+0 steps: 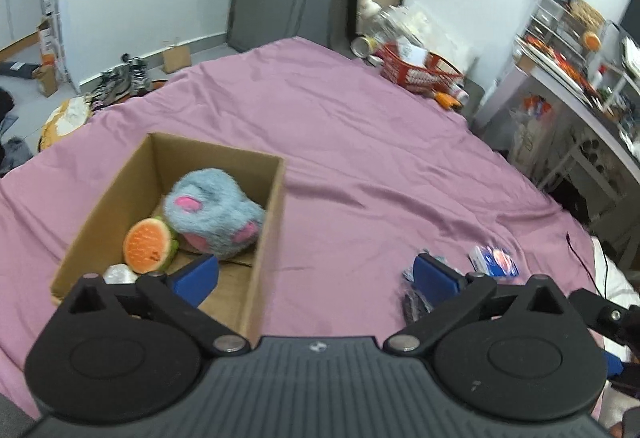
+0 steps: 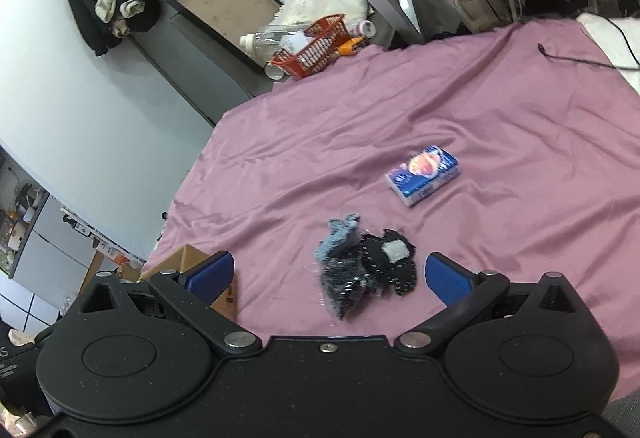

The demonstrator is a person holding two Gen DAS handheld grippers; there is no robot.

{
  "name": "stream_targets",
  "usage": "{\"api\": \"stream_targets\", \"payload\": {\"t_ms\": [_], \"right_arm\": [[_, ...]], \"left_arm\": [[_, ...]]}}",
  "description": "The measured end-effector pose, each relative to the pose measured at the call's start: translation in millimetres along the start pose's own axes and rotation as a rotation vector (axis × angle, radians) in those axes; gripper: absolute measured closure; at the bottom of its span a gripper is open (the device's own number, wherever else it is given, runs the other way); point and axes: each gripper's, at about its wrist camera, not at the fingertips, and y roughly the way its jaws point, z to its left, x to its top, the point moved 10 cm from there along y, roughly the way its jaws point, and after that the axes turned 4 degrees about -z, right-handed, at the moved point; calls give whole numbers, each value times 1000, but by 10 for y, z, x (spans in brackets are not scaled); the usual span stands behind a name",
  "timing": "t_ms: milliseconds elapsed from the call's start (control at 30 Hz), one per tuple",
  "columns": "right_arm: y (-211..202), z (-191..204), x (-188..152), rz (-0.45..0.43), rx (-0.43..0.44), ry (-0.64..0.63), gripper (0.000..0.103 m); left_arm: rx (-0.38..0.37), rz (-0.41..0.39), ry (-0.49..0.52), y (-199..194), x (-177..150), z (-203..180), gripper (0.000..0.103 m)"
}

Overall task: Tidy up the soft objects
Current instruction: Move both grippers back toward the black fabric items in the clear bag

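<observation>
An open cardboard box [image 1: 264, 238] sits on the pink bedsheet [image 1: 360, 142]. It holds a blue plush toy [image 1: 212, 212], an orange plush melon slice [image 1: 146, 246] and a small clear bag [image 1: 119, 274]. My left gripper [image 1: 316, 278] is open and empty, above the box's right wall. My right gripper [image 2: 328, 278] is open and empty, just above a clear bag of dark and blue socks [image 2: 364, 264]. A blue tissue pack [image 2: 424, 174] lies beyond the socks. The socks [image 1: 412, 298] and tissue pack [image 1: 494, 260] also show in the left wrist view.
A red basket [image 1: 420, 70] with bottles and clutter stands at the bed's far edge. A desk with shelves [image 1: 580, 86] stands to the right. A black cable [image 2: 576, 60] lies on the sheet at far right. Shoes [image 1: 120, 78] lie on the floor beyond the bed.
</observation>
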Motion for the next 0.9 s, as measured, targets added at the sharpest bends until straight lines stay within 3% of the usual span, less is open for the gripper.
{"api": "stream_targets", "payload": {"t_ms": [233, 433, 600, 900], "right_arm": [[151, -224, -46, 35, 1, 87, 0], [318, -351, -83, 71, 60, 168, 1], [535, -504, -117, 125, 73, 235, 15], [763, -699, -188, 186, 94, 326, 28]], "left_arm": [[-9, 5, 66, 96, -92, -292, 0], [-22, 2, 86, 232, -180, -507, 1], [-38, 36, 64, 414, -315, -634, 2], [-94, 72, 17, 708, -482, -851, 8]]}}
